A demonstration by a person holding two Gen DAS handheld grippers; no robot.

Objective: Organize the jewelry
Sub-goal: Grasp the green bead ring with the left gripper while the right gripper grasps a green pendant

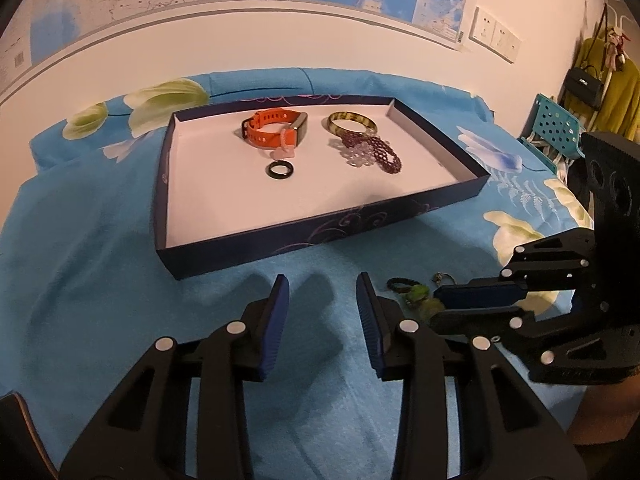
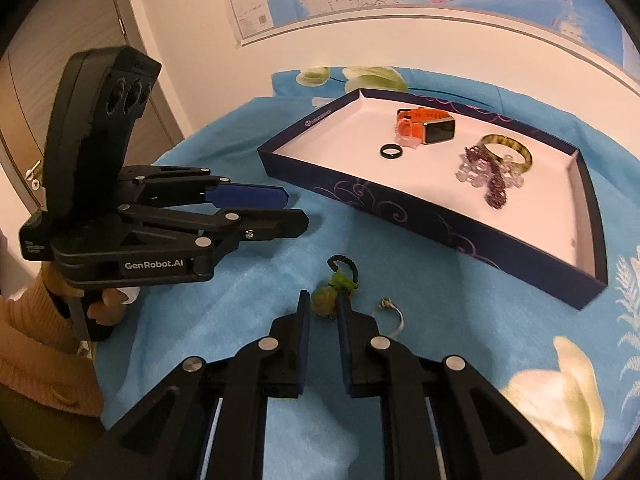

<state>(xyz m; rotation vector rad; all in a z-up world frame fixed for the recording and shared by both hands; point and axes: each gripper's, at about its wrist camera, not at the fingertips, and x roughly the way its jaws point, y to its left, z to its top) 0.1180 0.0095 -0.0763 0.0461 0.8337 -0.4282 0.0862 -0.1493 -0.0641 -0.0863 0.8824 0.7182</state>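
One slip threatens: right tool (image 2: 323, 306), pinching the green charm (image 2: 325, 299) near the tray (image 2: 440, 216), could drop it; left tool (image 1: 322, 292) gapes empty.

Bare blue cloth (image 1: 120, 300) before box wall (image 1: 320, 232)

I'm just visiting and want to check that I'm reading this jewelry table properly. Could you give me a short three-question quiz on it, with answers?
1. True or false: the black ring lies inside the tray.
2. Which piece sits between the right tongs?
A. the orange watch
B. the green charm
C. the purple beaded bracelet
3. Fill in: the left tongs hold ____.

Key
1. True.
2. B. It lies on the blue cloth, outside the tray, with the pads close on either side of it.
3. Nothing; their jaws stand apart over bare cloth.
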